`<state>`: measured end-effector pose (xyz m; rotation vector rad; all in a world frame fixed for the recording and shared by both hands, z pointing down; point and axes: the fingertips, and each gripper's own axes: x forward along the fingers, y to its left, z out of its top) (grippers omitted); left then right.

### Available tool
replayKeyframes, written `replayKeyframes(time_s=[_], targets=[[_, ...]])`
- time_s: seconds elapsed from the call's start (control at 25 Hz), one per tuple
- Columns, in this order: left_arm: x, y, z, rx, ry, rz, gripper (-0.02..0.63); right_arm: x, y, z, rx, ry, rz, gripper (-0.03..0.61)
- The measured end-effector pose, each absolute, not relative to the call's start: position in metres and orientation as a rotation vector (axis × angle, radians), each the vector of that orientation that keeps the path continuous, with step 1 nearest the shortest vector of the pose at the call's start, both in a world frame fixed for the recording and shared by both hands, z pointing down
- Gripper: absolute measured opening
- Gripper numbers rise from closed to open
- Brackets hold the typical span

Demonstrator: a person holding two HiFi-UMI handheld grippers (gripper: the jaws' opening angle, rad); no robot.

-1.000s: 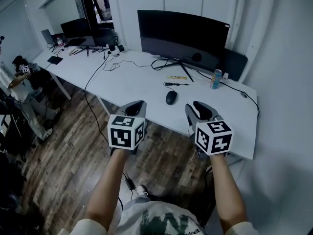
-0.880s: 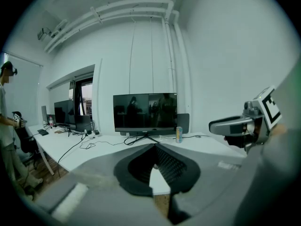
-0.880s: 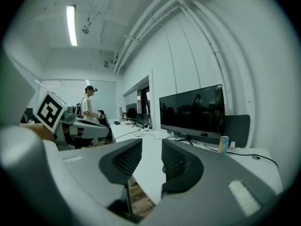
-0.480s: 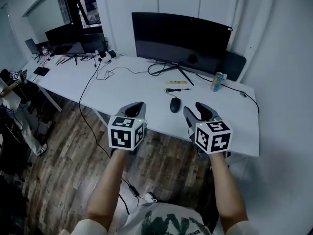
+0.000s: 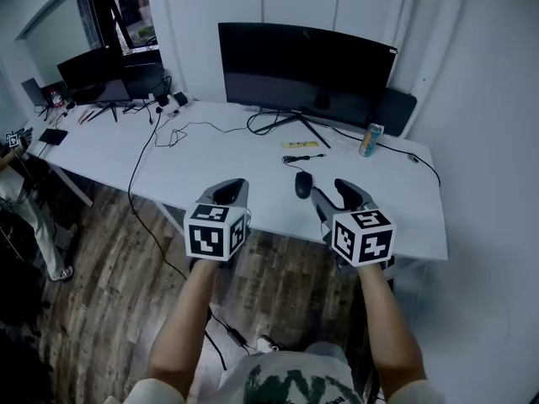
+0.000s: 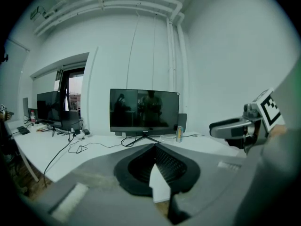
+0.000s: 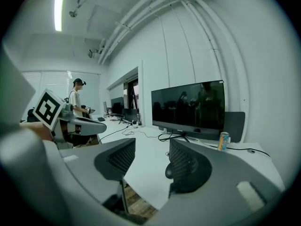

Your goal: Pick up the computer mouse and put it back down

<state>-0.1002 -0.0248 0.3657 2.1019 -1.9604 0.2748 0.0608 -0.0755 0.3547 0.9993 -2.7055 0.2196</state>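
A black computer mouse [image 5: 303, 185] lies on the white desk [image 5: 244, 179] near its front edge, its cable running back toward the monitor. My right gripper [image 5: 333, 194] hovers at the desk's front edge just right of the mouse. Its jaws have just been opening and stand apart with nothing between them. In the right gripper view the mouse [image 7: 168, 172] peeks out beside the right pad of that gripper [image 7: 153, 158]. My left gripper [image 5: 229, 192] hangs over the desk edge to the mouse's left. In the left gripper view its pads [image 6: 162, 164] meet, so the left gripper [image 6: 154, 147] is shut and empty.
A wide dark monitor [image 5: 303, 66] stands at the back of the desk, a drink can [image 5: 369, 140] to its right and a yellow strip [image 5: 303, 145] before its stand. Cables trail left. A second desk [image 5: 76, 137] with screens lies left. Wooden floor [image 5: 109, 268] is below.
Both grippers have moved forward toward the desk edge, and the mouse now lies closer to the right one. The right gripper's jaws have spread wider. The left jaws stay together.
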Motion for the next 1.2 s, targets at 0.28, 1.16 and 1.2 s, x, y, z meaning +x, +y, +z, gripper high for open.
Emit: replayKeyframes(time_s=[0.28, 1.16, 1.2], targets=[[-0.108, -0.022, 0.37, 2.123, -1.933, 0.273, 0.005, 0.051, -0.073, 0.355, 1.036, -2.687, 0.211, 0.218], [-0.128, -0.136, 0.384, 2.14, -1.918, 0.304, 0.005, 0.038, -0.183, 0.382, 1.082, -2.672, 0.265, 0.235], [-0.128, -0.147, 0.386, 2.139, -1.916, 0.307, 0.005, 0.037, -0.194, 0.384, 1.081, -2.67, 0.27, 0.236]])
